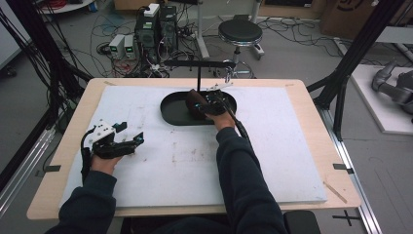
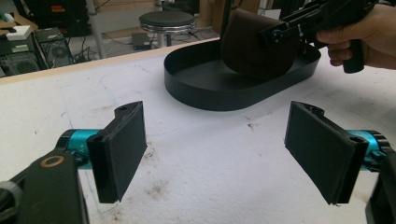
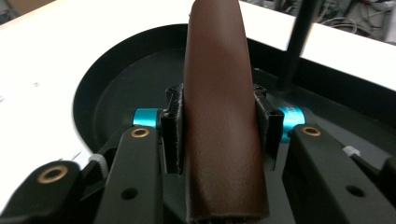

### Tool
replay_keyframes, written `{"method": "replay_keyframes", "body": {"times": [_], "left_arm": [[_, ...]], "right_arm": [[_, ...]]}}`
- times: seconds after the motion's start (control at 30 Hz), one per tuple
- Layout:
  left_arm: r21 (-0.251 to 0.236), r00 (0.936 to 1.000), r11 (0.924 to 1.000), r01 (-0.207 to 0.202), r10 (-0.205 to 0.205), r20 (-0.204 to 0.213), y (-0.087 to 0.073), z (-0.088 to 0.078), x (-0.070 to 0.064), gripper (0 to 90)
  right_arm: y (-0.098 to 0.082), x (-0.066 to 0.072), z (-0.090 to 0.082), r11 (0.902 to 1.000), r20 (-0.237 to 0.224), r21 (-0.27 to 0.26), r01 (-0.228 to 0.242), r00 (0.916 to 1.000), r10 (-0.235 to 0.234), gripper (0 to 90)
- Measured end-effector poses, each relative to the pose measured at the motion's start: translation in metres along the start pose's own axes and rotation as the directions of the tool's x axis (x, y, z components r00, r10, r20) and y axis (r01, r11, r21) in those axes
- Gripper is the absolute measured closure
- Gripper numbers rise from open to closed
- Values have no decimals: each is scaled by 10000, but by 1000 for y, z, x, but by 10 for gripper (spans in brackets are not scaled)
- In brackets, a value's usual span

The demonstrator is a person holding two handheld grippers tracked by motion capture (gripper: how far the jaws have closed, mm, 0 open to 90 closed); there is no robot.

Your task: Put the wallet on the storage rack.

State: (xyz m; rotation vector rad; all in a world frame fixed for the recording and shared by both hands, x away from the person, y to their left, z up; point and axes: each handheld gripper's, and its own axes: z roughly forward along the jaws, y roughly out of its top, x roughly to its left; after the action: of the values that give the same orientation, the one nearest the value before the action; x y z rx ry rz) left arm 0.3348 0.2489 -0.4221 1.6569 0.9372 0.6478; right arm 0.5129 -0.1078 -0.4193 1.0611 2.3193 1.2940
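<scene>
Pouch (image 3: 224,116) first: it's a brown leather one, and we've got it pinched flat between the jaws of our right gripper (image 3: 217,128), held up on edge over the black tray (image 2: 196,95). In the left gripper view it (image 2: 254,44) looks like its bottom sits in or just above the tray, but we can't tell if it's actually touching. A thin black post (image 1: 199,78) rises from the tray's far side with an arm on top, so our guess is the pouch is either about to go up on that stand or about to be laid in the tray. Either way the grab is done and the placing isn't.

Our left gripper (image 1: 127,138) isn't doing anything yet: jaws spread wide, nothing between them, hovering low over the mat (image 1: 195,161), well apart from the tray.

Surface-wise, it's a white mat with some smudges on a light wood table (image 1: 58,165). Behind that the room is a mess of cables, a couple of PC towers (image 1: 156,27) on the floor and a round black stool (image 1: 239,31).
</scene>
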Motion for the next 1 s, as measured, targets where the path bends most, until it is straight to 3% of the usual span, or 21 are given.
{"method": "replay_keyframes", "body": {"times": [0.13, 0.3, 0.43, 0.53, 0.63, 0.67, 0.73, 0.83, 1.0], "left_arm": [[-5, 10000, 10000, -7, 7, 35, 0, 0, -1, 207], [-43, 10000, 10000, 25, -25, 41, 0, 0, -1, 206], [16, 9999, 10000, -5, 5, 106, 0, 1, -1, 206], [21, 9999, 10000, 3, -3, 171, -1, 3, -2, 206], [-101, 9997, 9999, 45, -43, 220, 0, 3, -1, 206], [-119, 9997, 9999, 38, -36, 223, 0, 3, -2, 205], [-192, 9998, 9998, -28, 32, 172, 2, 3, -3, 202], [-387, 9996, 9992, -63, 74, 283, 5, 4, -5, 193], [-446, 9979, 9990, -56, 84, 640, 7, 8, -8, 194]], "right_arm": [[1, -5, -8, 9997, 1303, 109, 215, 9912, -228, 452], [3, -16, -29, 9999, 1899, 102, 129, 9817, -146, 385], [3, -22, -53, 9987, 1520, 292, 423, 9873, -462, 373], [-6, -24, -79, 9948, 1284, -190, 1000, 9870, -967, 349], [-17, -28, -105, 9971, 795, -39, 761, 9940, -755, 276], [-24, -28, -115, 9952, 850, -233, 949, 9921, -926, 276], [-32, -28, -133, 9946, 865, 200, 1018, 9909, -1032, 260], [-52, -25, -162, 9875, 1101, -368, 1533, 9828, -1485, 284], [-83, -24, -198, 9857, 1543, -752, 1509, 9783, -1380, 243]]}}
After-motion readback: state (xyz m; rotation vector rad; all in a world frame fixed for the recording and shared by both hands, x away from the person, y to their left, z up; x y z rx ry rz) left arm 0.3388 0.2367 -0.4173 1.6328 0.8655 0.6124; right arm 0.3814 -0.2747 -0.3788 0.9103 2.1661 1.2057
